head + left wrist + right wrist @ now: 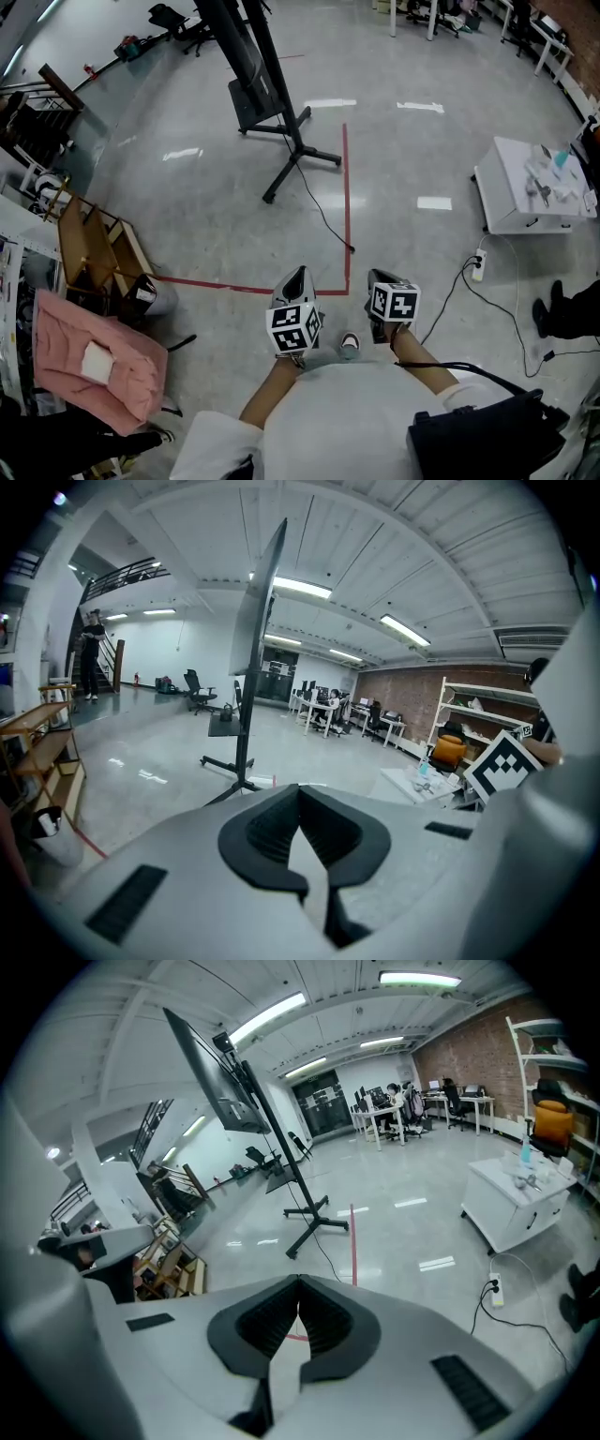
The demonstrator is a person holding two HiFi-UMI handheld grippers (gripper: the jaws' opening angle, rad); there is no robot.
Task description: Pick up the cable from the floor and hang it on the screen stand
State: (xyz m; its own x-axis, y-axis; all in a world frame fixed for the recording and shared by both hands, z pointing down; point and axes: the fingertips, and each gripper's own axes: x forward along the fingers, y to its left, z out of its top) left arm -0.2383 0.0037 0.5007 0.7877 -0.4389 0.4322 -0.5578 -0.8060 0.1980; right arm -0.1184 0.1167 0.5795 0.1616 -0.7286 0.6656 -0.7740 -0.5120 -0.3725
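Grey left tongs and right tongs are shut, empty; thin black cable curves on glossy floor.

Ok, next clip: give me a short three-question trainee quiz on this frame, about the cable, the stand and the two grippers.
1. True or false: the left gripper holds the cable.
2. Where does the cable's free end lie? A) on the floor beside the red tape line; B) on the white cart; C) over the pink cloth.
3. Fill in: the right gripper has its jaws ____, with nothing between them.

Key
1. False: the cable lies on the floor, running out from the base of the screen stand, and the left gripper is shut and empty.
2. A.
3. Shut.
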